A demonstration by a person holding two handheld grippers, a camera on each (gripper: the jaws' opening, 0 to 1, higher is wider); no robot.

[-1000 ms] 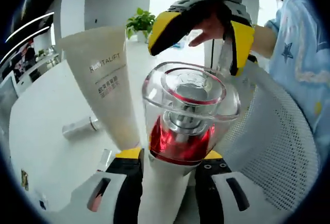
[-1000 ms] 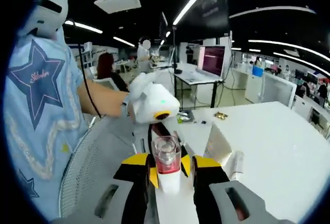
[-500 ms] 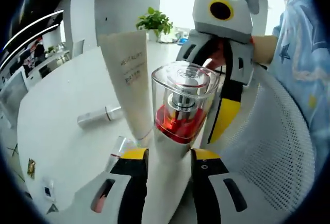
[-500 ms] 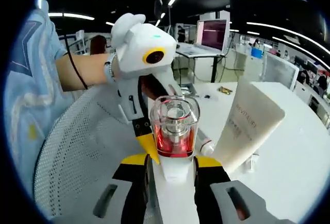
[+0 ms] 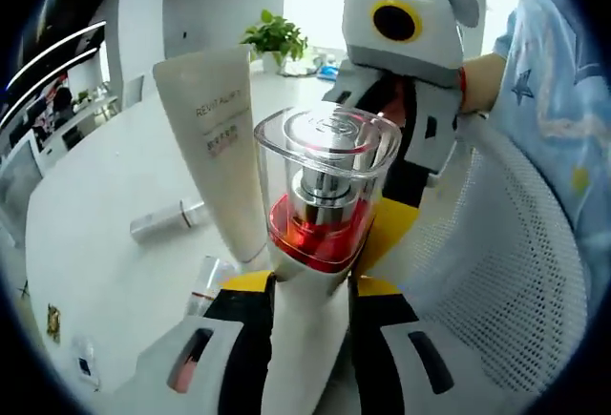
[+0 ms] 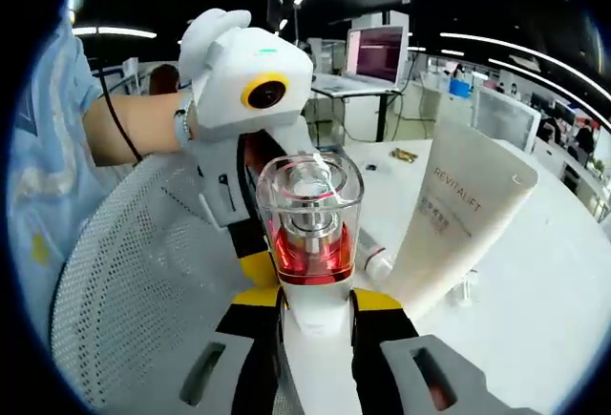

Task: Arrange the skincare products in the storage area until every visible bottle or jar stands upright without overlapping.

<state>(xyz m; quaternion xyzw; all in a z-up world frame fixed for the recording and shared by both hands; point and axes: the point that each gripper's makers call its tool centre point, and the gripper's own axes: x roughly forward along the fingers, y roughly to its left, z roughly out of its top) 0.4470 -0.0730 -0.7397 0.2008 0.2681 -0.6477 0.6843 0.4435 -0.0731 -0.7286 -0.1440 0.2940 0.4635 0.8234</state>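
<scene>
Between both sets of jaws, the pump bottle [image 5: 325,219] stands upright, left hand-held gripper [image 5: 304,286] and right hand-held gripper [image 6: 315,296] clamped on its white base.

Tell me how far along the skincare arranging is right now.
Done: the cream tube stands upright on the white table. In hand: the left gripper and right gripper both clamp the red pump bottle, upright beside the mesh basket. Left: setting it down, and a small bottle lying flat on the table.
</scene>
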